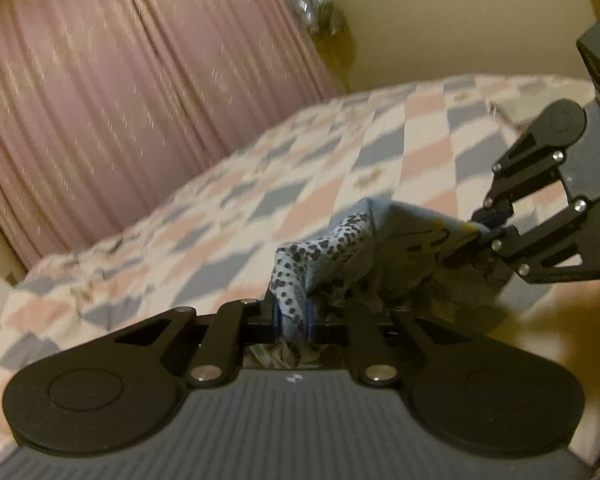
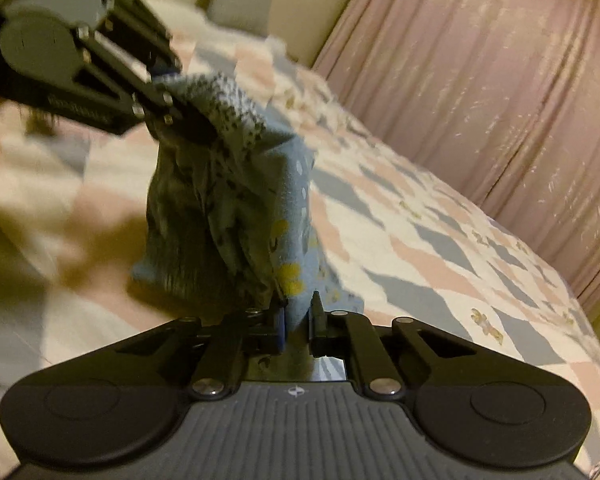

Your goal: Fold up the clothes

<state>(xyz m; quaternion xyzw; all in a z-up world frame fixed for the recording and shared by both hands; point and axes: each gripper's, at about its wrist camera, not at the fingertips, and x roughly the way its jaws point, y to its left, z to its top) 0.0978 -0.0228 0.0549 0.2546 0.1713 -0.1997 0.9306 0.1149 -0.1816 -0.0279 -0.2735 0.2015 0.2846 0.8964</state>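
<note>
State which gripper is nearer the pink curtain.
Left, probably. The left gripper and right gripper both clamp the blue garment over the bed; the pink curtain lies beyond the left one.

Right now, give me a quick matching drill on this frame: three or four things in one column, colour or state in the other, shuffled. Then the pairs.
Things:
1. garment
2. curtain
3. bedspread
4. left gripper

Colour or state:
A. pink, hanging in pleats
B. shut on cloth
C. light blue with dark spots, held up between both grippers
D. patchwork of pink, grey-blue and white

Pairs: 1-C, 2-A, 3-D, 4-B
</note>
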